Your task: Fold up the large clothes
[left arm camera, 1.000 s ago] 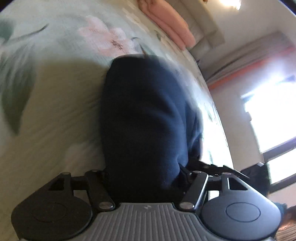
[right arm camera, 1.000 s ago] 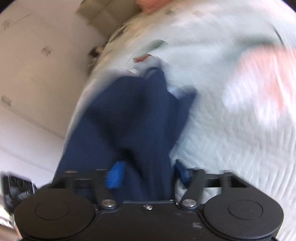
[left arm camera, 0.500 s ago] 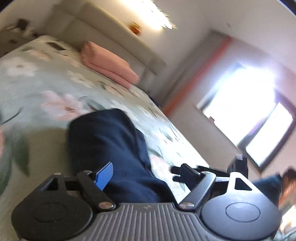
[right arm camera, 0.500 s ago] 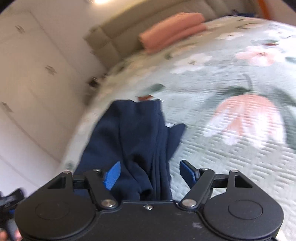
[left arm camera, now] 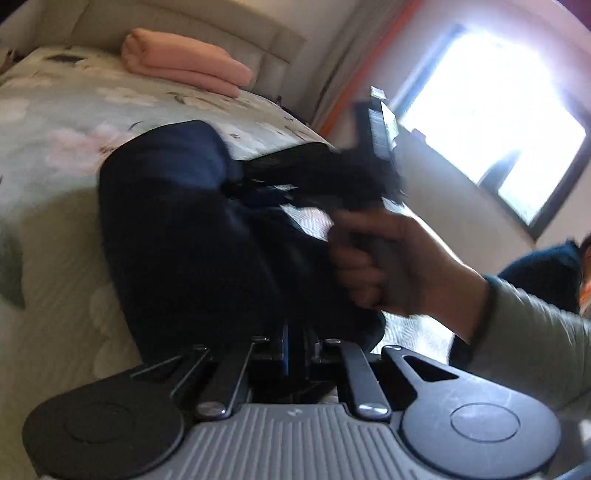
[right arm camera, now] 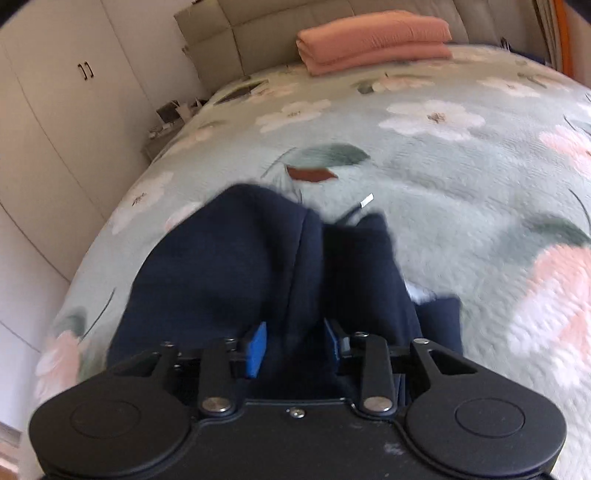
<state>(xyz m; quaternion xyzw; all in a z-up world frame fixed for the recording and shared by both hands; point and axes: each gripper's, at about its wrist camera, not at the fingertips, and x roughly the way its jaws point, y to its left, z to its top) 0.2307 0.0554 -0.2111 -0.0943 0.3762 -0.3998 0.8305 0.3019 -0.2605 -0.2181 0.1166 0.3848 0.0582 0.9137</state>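
A dark navy garment [left arm camera: 177, 229] lies bunched on the floral bedspread [left arm camera: 55, 110]. My left gripper [left arm camera: 295, 347] is shut on its near edge, the blue pads close together with cloth between them. In the right wrist view the same garment [right arm camera: 229, 266] runs away from me in folds. My right gripper [right arm camera: 295, 343] is shut on a thick fold of it between the blue pads [right arm camera: 256, 349]. The right gripper [left arm camera: 266, 188] and the hand [left arm camera: 373, 266] holding it show in the left wrist view, over the garment's far side.
A folded salmon-pink blanket [right arm camera: 373, 35] lies at the head of the bed by the padded headboard [right arm camera: 258, 33]. White wardrobe doors [right arm camera: 55, 110] stand to the left of the bed. A bright window [left arm camera: 491, 107] is to the right.
Both grippers were open half a second ago and have closed on the navy garment. The left view has swung up and the right gripper has come into it.
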